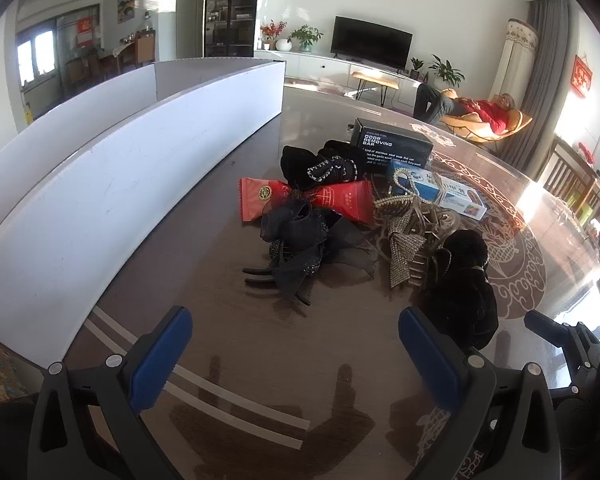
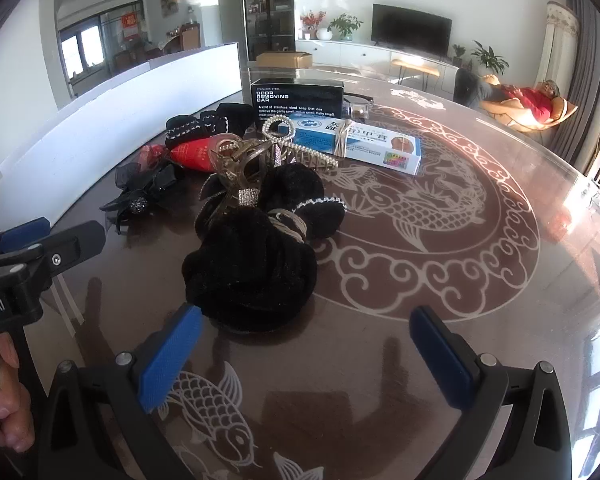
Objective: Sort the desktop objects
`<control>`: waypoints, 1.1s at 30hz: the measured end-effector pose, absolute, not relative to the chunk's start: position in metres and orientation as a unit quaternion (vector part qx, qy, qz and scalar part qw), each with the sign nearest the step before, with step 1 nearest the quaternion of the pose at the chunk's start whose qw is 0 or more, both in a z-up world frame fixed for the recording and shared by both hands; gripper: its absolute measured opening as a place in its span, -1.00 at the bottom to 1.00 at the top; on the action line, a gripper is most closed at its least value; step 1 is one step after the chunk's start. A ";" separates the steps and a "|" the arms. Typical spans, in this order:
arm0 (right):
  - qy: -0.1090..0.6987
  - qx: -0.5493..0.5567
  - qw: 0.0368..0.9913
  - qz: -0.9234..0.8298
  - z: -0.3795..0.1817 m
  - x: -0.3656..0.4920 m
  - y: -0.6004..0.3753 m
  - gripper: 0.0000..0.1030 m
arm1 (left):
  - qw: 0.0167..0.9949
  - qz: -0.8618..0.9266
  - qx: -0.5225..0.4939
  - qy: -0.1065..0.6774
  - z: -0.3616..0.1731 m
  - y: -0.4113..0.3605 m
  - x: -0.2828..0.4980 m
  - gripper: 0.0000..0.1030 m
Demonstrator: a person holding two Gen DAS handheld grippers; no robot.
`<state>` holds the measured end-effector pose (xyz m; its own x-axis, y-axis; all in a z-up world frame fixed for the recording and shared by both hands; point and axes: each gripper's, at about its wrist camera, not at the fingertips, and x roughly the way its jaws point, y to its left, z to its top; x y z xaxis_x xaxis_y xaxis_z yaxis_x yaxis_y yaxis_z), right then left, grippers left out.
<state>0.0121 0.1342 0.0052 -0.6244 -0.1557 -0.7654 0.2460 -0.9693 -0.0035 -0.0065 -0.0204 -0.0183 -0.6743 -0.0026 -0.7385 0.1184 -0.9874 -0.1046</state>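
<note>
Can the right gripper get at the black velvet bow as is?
Probably yes. The right gripper is open and empty, and the black velvet bow lies just ahead of its fingertips at the pile's near edge, nothing in between.

Bare table between white divider and clutter pile.

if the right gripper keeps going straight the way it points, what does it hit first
Most likely the black velvet hair bow, lying just ahead of the open right gripper and slightly toward its left finger. Depth is hard to judge; it might meet bare table first.
</note>
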 end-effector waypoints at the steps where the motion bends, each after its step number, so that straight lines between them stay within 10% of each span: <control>1: 0.056 0.422 0.112 -0.898 0.004 0.012 0.133 1.00 | 0.033 -0.912 0.403 0.076 -0.018 -0.022 -0.007 1.00; 33: 0.077 0.455 0.142 -0.876 -0.007 -0.051 0.132 1.00 | 0.040 -0.896 0.436 0.070 -0.030 -0.024 -0.015 1.00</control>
